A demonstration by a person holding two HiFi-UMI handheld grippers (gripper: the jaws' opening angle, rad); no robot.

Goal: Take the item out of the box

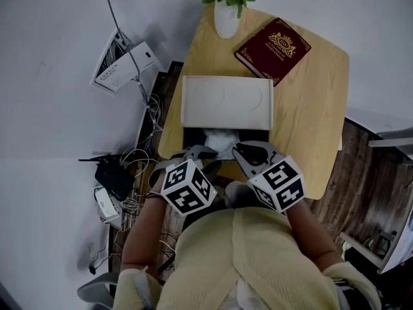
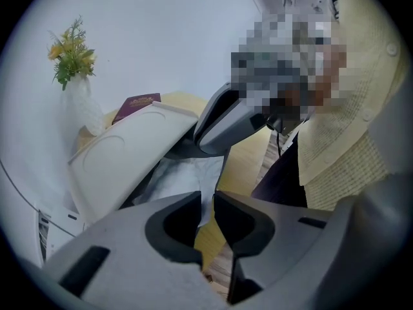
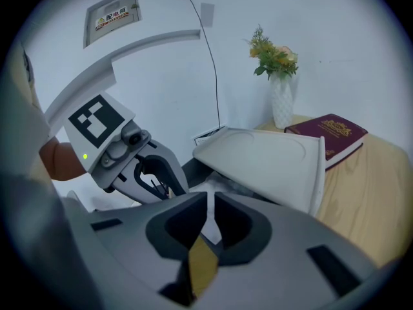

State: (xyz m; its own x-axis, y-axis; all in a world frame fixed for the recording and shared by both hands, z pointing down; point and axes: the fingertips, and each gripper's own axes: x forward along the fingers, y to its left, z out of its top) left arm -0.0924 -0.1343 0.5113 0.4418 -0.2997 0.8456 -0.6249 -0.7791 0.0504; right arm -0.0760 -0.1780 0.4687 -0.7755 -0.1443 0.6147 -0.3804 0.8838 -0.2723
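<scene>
The wooden tabletop [image 1: 310,108] carries the box [image 1: 192,136] at its near edge, with the white lid [image 1: 226,102] tipped open behind it. Down in the dark base lies the item [image 1: 219,139], bundled in pale, crinkly wrapping. It looks light and soft outside and may slide inside its wrap, so I'd pinch the bundle's body, not a loose fold. The left gripper [image 1: 199,152] and right gripper [image 1: 248,152] hover at the near rim. Each has its fingers almost together, with only a slit between them, and holds nothing I can see.
</scene>
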